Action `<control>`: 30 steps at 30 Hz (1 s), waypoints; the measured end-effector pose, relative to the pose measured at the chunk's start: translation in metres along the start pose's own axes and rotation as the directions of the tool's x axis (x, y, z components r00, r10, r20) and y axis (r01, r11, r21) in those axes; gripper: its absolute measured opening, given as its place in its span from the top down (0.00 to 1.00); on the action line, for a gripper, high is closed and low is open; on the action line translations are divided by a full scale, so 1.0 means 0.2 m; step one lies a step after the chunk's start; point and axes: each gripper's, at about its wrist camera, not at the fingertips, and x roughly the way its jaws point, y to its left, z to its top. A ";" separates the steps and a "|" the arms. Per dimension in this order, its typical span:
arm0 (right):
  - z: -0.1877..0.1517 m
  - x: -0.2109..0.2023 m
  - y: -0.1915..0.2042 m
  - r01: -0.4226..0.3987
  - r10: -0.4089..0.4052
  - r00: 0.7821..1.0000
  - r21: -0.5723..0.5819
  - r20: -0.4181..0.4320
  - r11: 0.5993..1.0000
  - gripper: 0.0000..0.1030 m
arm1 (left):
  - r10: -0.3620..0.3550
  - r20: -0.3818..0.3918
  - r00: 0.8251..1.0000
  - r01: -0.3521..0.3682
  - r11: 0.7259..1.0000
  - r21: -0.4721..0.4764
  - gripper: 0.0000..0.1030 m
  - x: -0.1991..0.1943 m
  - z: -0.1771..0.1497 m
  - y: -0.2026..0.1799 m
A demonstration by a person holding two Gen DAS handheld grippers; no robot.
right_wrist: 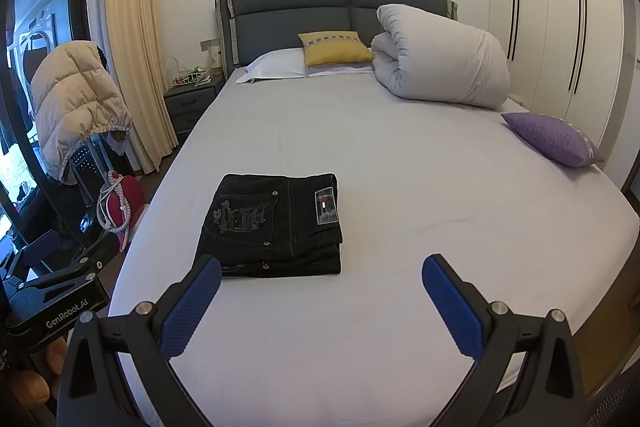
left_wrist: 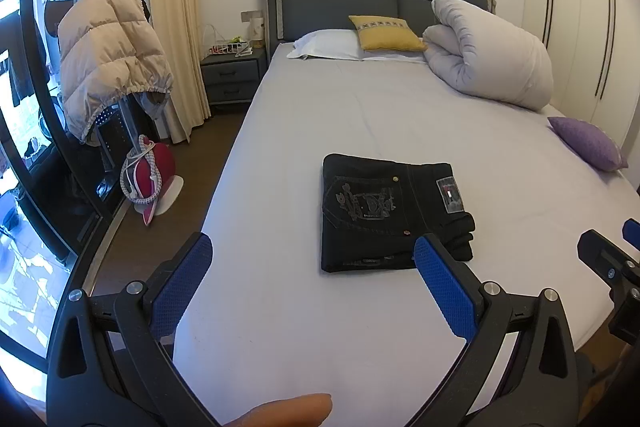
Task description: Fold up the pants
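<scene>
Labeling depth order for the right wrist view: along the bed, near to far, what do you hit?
Right gripper, open → folded pants → purple cushion → rolled duvet → yellow cushion → headboard.

Soft window daylight, sharp focus, bowed fisheye edges.

"GenRobot.AI" on left tongs
</scene>
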 end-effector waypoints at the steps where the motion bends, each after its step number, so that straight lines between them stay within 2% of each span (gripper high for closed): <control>1: 0.00 0.00 0.00 -0.001 0.001 1.000 0.001 -0.002 1.000 0.00 | 0.000 -0.002 1.000 0.000 1.000 0.000 0.00 0.01 0.00 0.00; 30: -0.02 0.02 0.00 -0.007 0.007 1.000 0.005 -0.029 1.000 0.00 | -0.001 -0.020 1.000 0.001 1.000 -0.013 0.00 0.04 -0.04 -0.01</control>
